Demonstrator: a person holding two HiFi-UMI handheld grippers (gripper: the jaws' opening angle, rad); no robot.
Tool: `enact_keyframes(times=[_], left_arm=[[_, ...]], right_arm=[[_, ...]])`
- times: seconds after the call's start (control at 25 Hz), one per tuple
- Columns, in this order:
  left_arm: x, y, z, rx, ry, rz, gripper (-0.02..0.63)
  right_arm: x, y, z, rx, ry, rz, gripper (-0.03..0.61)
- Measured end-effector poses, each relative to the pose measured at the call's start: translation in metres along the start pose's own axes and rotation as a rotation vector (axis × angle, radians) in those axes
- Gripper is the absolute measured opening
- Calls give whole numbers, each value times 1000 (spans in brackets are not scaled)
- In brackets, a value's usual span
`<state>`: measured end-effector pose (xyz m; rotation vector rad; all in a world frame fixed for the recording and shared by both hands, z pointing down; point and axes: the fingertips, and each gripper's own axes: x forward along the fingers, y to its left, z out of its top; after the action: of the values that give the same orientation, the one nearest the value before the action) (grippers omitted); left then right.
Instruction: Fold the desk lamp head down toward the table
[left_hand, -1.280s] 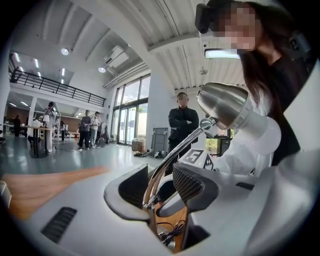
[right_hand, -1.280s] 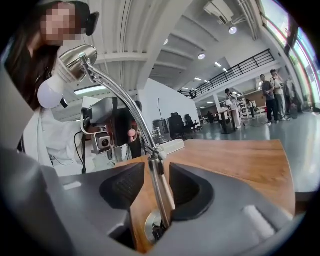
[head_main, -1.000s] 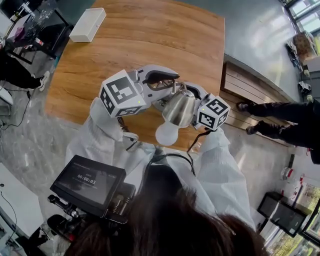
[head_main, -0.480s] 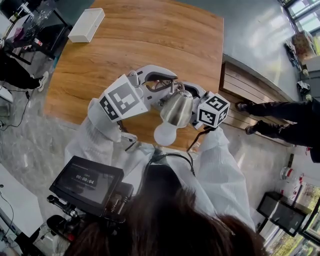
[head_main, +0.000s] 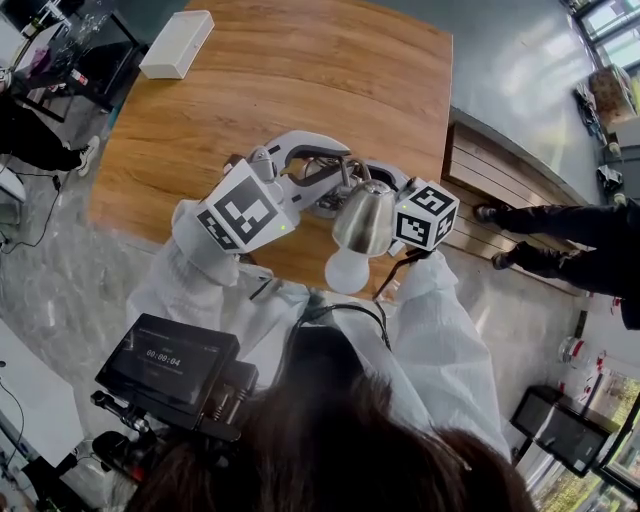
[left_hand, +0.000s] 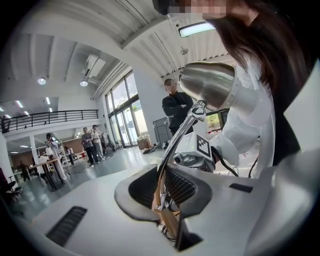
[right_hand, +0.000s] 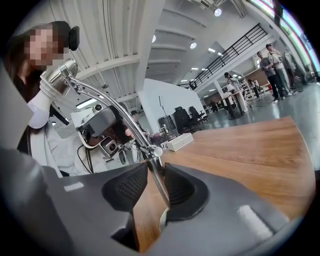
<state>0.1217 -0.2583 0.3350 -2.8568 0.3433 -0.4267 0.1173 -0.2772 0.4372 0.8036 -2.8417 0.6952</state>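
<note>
The desk lamp's brushed-metal head (head_main: 365, 215) with its white bulb (head_main: 347, 270) hangs over the near edge of the wooden table (head_main: 300, 80), bulb toward me. My left gripper (head_main: 335, 178) comes in from the left. Its jaws have just been closing, and in the left gripper view (left_hand: 162, 185) they are shut on the lamp's chrome arm (left_hand: 176, 137) below the head (left_hand: 212, 85). My right gripper (head_main: 378, 182) reaches in from the right. In the right gripper view (right_hand: 152, 187) its pads hold the lamp's lower stem (right_hand: 156, 175) under the elbow joint (right_hand: 154, 150).
A white box (head_main: 177, 45) lies at the table's far left corner. A slatted wooden bench (head_main: 490, 170) stands right of the table, with a person's legs (head_main: 560, 235) beyond it. A monitor (head_main: 165, 360) hangs at my chest. People stand in the hall behind.
My left gripper has rolled, tilting its marker cube, and closed on the lamp arm. The lamp head and bulb have shifted slightly to the right. The right gripper has stayed put.
</note>
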Motion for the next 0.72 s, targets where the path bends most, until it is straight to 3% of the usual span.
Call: enact_keyframes(times=[0.28,0.6,0.72], left_arm=[[-5,-16,-4,37,-10,-21,63],[-5,-32,-9,119,42,-39,87],[-7,-43,-17,230,77,-22,92]], right_arm=[[3,-2,1,13,7,17,107],[2,-3,2,5,31,62,114],[3,-2,2,3,38,79,114]])
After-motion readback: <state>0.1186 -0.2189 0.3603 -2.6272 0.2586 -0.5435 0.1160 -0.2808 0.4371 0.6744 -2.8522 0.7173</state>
